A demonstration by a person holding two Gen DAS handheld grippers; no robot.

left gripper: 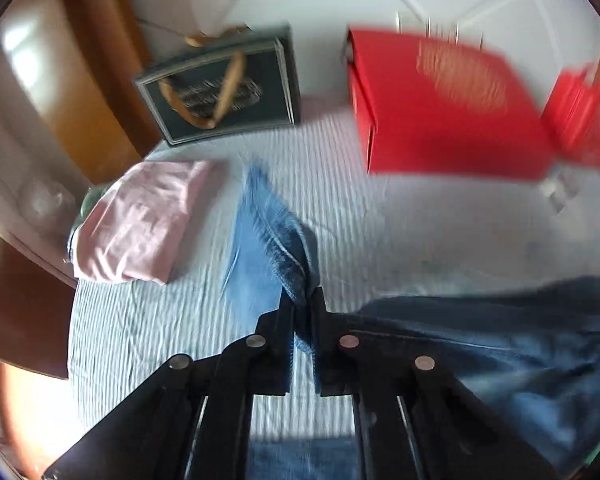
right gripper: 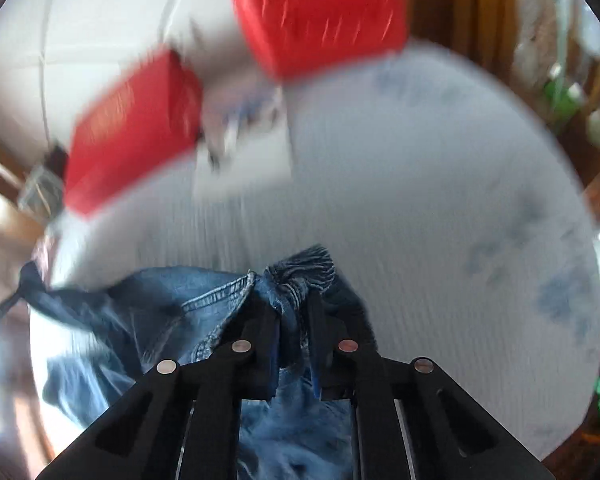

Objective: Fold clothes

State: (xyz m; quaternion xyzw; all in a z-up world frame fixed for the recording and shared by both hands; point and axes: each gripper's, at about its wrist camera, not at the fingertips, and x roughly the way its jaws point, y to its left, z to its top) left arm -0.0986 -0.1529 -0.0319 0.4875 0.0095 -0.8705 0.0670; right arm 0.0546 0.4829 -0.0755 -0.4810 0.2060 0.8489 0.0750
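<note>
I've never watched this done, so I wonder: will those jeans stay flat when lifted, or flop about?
Probably floppy: the jeans bunch into folds where the right tool pinches them, and sag between it and the left tool. They look thick at the seams, so likely heavyish. Slipping seems unlikely, since both tools are clamped on gathered cloth.

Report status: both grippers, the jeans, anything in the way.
Left gripper shut on jeans. Right gripper shut on jeans too. Folded pink garment beside them, red box beyond.
</note>
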